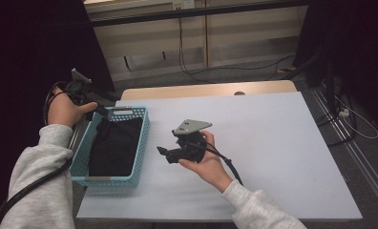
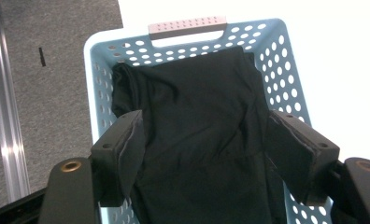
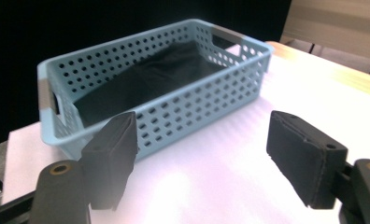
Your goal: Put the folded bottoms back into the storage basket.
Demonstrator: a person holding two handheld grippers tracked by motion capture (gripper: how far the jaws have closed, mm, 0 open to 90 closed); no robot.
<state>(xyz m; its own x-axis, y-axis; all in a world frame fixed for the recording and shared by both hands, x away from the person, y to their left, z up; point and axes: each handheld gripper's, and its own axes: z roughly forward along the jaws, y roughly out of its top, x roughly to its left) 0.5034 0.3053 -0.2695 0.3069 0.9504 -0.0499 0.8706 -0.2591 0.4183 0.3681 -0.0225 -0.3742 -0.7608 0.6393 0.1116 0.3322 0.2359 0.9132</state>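
The left gripper point(image 2: 204, 158) hangs over the basket point(image 2: 286, 79), jaws wide apart and empty, the black cloth point(image 2: 197, 121) lying folded in the basket below them. The right gripper point(image 3: 202, 154), also wide open and holding nothing, sits low over the white table point(image 3: 276, 93), just beside the basket's long wall, pointing at it.

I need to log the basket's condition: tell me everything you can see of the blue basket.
The blue basket is a light blue rectangular tub that looks like plastic, its walls pierced with rows of round holes, with a grey handle strip at each short end. It stands upright at the left edge of the white table. A folded black cloth lies inside and covers its floor. Neither gripper touches it.
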